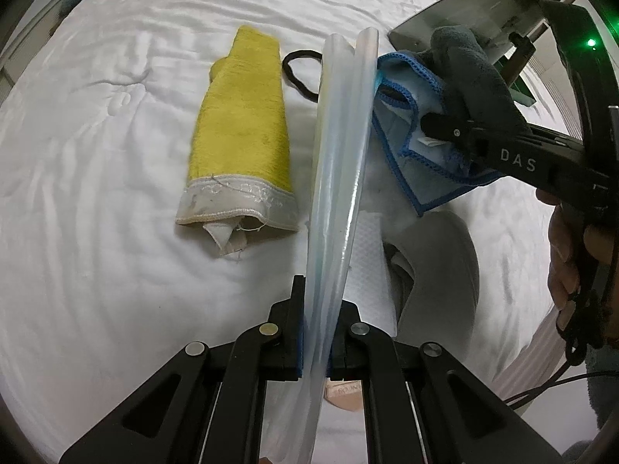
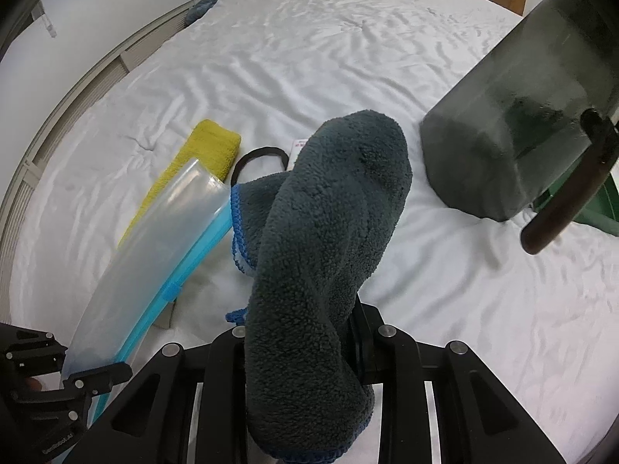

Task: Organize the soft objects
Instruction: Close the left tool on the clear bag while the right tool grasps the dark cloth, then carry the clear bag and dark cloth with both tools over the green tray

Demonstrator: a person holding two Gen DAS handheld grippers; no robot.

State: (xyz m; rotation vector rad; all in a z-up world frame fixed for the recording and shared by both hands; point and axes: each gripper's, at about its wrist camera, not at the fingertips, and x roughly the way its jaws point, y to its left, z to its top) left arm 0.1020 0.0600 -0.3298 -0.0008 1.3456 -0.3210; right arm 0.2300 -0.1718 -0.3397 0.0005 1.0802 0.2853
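My left gripper (image 1: pixel 318 332) is shut on the edge of a clear plastic zip bag (image 1: pixel 340 162) and holds it up above the white bed; the bag also shows in the right wrist view (image 2: pixel 162 239) with its blue zip strip. My right gripper (image 2: pixel 305 332) is shut on a grey fleece cloth with blue edging (image 2: pixel 329 232), held just right of the bag; it also shows in the left wrist view (image 1: pixel 445 116). A rolled yellow towel (image 1: pixel 240 131) lies on the bed left of the bag. A black hair band (image 1: pixel 300 73) lies beyond it.
A dark translucent bin (image 2: pixel 510 123) stands on the bed at the right, with a green box (image 2: pixel 607 201) behind it. A grey padded item (image 1: pixel 445 270) lies under the bag. The bed's edge and a wall run along the left.
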